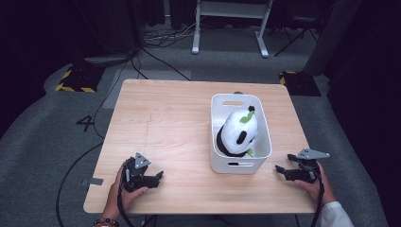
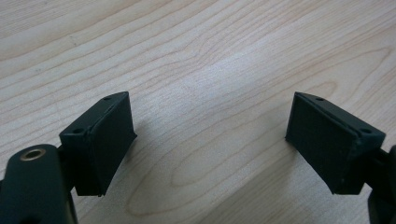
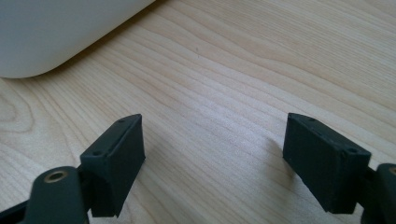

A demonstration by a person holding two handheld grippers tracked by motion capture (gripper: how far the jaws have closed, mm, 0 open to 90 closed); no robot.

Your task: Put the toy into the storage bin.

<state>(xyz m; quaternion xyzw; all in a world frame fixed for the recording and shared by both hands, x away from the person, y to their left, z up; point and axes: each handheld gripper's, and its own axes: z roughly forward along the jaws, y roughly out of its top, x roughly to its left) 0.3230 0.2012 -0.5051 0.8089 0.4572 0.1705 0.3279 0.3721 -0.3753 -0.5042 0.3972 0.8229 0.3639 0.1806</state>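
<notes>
A black-and-white plush panda (image 1: 239, 131) with green leaf patches lies inside a white plastic bin (image 1: 215, 142) at the right middle of the wooden table (image 1: 165, 123). My left gripper (image 1: 160, 178) rests near the table's front left corner, held by a hand, jaws open over bare wood (image 2: 205, 126). My right gripper (image 1: 280, 171) sits at the front right, just right of the bin's near corner, also open with nothing between its jaws (image 3: 212, 154). The bin's rounded white wall (image 3: 60, 32) appears at the upper left in the right gripper view.
The table stands on grey carpet with cables (image 1: 156, 38) trailing behind it. A white desk frame (image 1: 231, 23) is at the back. Yellow-and-black striped blocks (image 1: 75, 78) lie on the floor at the far left and far right (image 1: 298, 80).
</notes>
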